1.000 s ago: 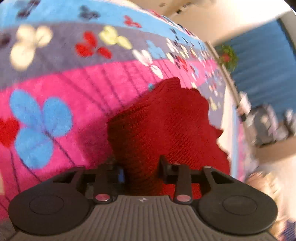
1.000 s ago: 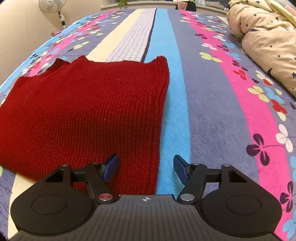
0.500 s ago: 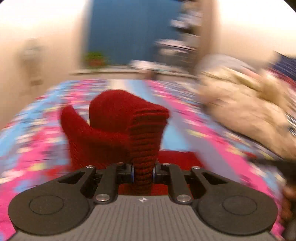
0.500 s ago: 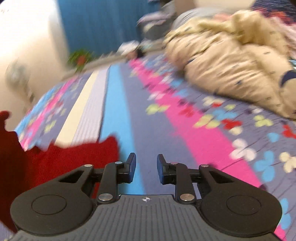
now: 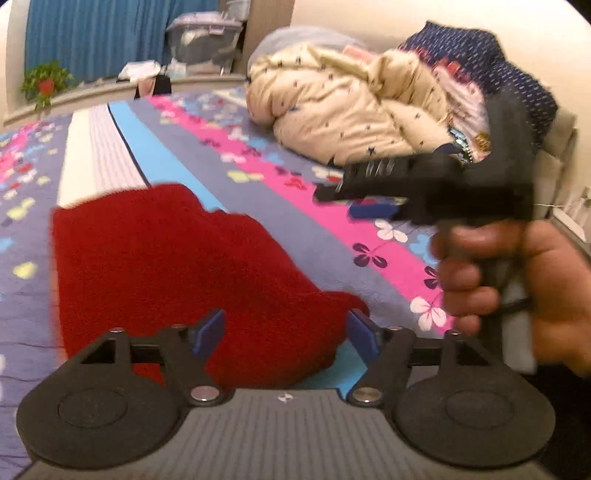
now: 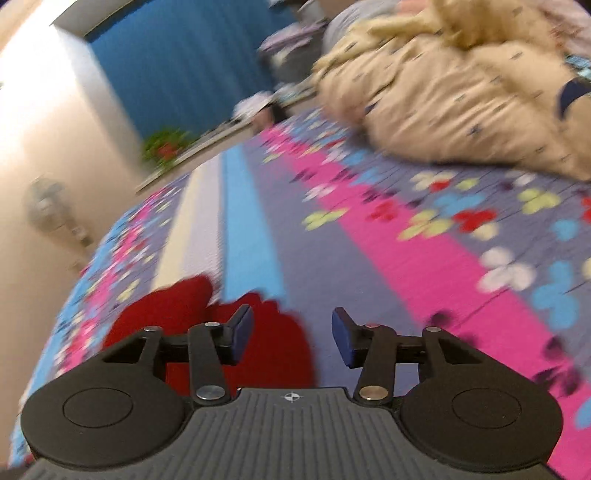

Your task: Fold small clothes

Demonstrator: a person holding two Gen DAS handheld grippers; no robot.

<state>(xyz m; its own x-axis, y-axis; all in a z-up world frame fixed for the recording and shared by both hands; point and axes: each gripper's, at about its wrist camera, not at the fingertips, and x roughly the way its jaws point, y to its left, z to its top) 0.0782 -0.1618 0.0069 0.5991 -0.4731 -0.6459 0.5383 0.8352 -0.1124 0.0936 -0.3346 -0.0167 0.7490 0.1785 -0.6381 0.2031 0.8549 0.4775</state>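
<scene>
No readable writing or brand showed anywhere. The red knitted garment [image 5: 177,273] lay bunched on the flower-striped bed [image 5: 317,236]. The left gripper [image 5: 286,332] was opening above it, holding nothing; the right gripper [image 6: 291,338], also opening, gripped nothing.

Home bedroom, floral striped bedspread [image 5: 303,225], rumpled cream duvet [image 5: 351,107], blue curtain [image 5: 110,33]

The sweater [image 5: 177,266] is dark red, the bedspread [image 5: 303,236] has pink, blue and purple flower stripes, the far curtain [image 5: 110,33] is blue.
</scene>
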